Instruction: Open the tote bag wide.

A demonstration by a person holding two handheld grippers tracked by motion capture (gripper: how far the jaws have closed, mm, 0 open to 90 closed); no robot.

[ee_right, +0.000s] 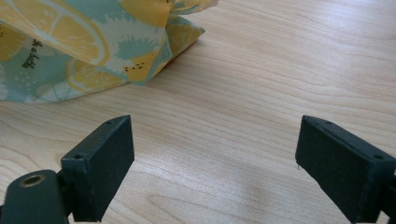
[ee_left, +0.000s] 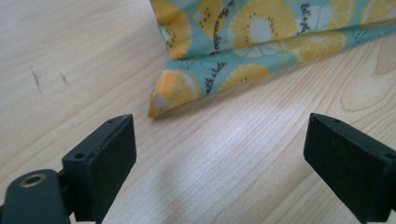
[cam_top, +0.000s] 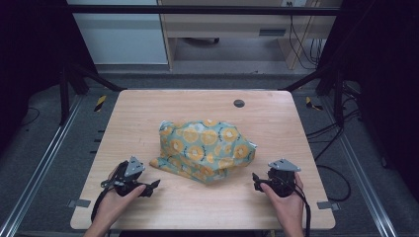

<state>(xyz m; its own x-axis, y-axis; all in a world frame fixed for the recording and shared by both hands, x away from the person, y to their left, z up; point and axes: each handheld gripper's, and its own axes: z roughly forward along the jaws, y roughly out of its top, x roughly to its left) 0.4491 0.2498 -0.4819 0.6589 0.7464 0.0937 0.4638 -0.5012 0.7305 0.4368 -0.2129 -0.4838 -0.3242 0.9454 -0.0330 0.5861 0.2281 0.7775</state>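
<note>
Item: fruit-print cloth bag — teal with orange and yellow slices — lying crumpled at the middle of the wooden table. Left gripper hovering near the bag's front-left corner, jaws spread wide, gripping nothing. Right gripper sitting near the bag's front-right corner, jaws likewise gaping and empty — both being held low over bare wood, apart from the cloth
</note>
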